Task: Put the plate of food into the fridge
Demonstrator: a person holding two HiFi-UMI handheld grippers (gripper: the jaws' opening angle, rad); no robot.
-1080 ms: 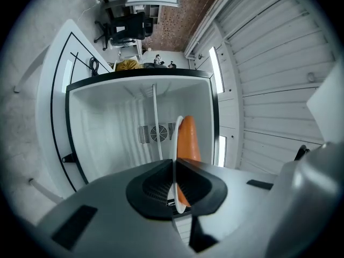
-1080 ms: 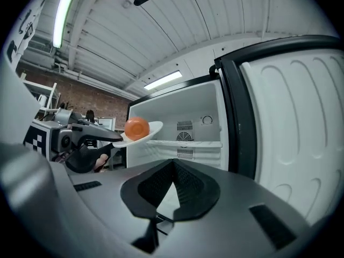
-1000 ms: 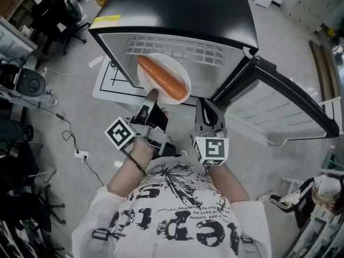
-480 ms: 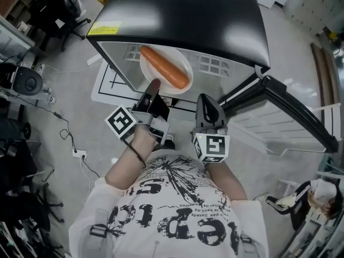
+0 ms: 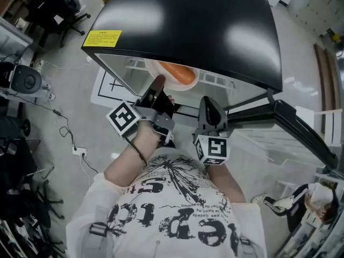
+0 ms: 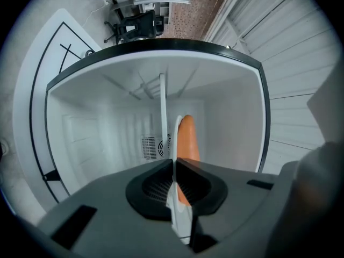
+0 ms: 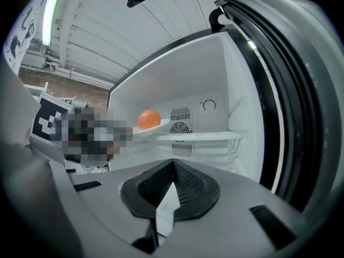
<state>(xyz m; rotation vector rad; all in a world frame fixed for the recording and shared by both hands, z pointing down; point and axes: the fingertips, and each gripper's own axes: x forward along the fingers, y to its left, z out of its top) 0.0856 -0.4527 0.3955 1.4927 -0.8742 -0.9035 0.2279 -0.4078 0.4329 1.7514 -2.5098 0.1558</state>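
Observation:
A white plate (image 5: 186,85) carrying a long orange piece of food (image 5: 179,73) is inside the open fridge (image 5: 188,26), mostly hidden under its black top in the head view. My left gripper (image 5: 157,86) is shut on the plate's near rim. In the left gripper view the plate (image 6: 177,136) shows edge-on with the food (image 6: 187,138) beside it, running from the jaws into the white fridge interior. The right gripper view shows the plate (image 7: 159,127) and food (image 7: 148,119) held level with the shelf (image 7: 204,136). My right gripper (image 5: 209,107) is shut on nothing, just outside the fridge opening.
The fridge door (image 5: 293,130) stands open to the right. A white floor mat with black lines (image 5: 107,87) lies left of the fridge. Cables and a power strip (image 5: 80,153) run over the floor at left, with office chairs (image 5: 48,9) beyond.
The left gripper has carried the plate forward, deeper into the fridge, so most of it is now hidden under the black top. The right gripper stayed shut beside it.

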